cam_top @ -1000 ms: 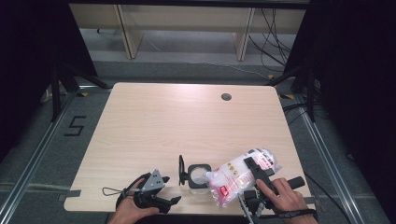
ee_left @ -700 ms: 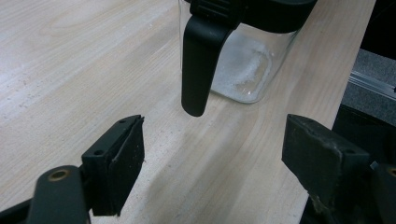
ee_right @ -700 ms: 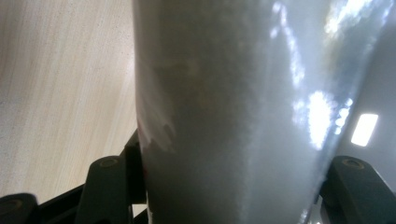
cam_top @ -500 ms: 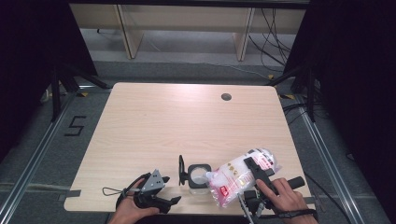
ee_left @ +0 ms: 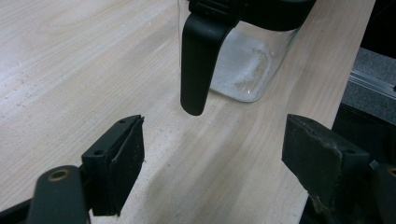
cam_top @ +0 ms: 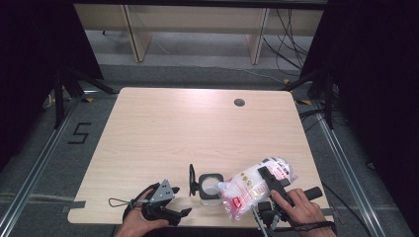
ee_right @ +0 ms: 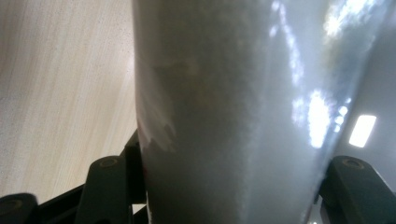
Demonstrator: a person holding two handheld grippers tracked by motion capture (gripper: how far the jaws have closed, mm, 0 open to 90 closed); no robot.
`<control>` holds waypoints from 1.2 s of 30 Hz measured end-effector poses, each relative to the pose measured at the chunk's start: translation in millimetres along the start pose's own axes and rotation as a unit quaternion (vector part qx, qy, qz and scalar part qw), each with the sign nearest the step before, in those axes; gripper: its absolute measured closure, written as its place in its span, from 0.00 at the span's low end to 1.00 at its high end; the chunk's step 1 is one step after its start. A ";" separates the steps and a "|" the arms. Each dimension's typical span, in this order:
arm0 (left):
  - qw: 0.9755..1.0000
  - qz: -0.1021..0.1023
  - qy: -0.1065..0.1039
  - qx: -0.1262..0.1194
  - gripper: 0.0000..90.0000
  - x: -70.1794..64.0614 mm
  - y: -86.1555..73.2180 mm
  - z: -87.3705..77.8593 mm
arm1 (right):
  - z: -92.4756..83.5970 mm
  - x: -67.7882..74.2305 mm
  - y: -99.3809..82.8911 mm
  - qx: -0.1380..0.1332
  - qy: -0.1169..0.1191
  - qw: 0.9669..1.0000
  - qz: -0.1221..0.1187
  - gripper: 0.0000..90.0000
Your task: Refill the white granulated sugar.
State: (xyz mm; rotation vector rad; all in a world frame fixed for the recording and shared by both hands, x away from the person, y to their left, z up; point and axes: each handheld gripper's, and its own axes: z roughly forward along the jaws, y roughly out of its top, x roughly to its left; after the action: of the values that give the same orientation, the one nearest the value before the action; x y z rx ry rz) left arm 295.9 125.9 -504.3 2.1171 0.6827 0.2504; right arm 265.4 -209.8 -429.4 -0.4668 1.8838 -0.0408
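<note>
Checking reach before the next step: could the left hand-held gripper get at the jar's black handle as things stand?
Probably yes. The left hand-held gripper stands open, facing the black handle of the jar, with bare table between.

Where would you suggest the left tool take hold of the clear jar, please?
Grip the jar by its black handle, coming level from the left tool's side. The handle hangs upright, sticks out towards the open jaws, and is slim enough to fit between them, while the right tool tilts the bag over the jar.
</note>
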 end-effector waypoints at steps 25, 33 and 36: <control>1.000 0.000 -0.001 0.000 0.23 0.1 0.1 -0.6 | -0.4 -2.9 -0.9 -0.005 -0.006 1.000 -0.015 0.46; 1.000 0.000 -0.001 -0.001 0.23 0.0 0.2 -0.6 | -2.1 -1.8 -0.6 0.003 0.009 1.000 0.006 0.46; 1.000 0.000 -0.001 0.000 0.23 0.0 0.2 -0.5 | -2.6 -1.9 -0.7 0.006 0.012 1.000 0.007 0.46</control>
State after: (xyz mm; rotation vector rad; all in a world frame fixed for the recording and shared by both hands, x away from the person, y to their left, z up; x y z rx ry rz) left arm 295.8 126.2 -503.9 2.1163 0.6816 0.2487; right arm 263.7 -210.3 -426.6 -0.4452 1.9094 -0.0489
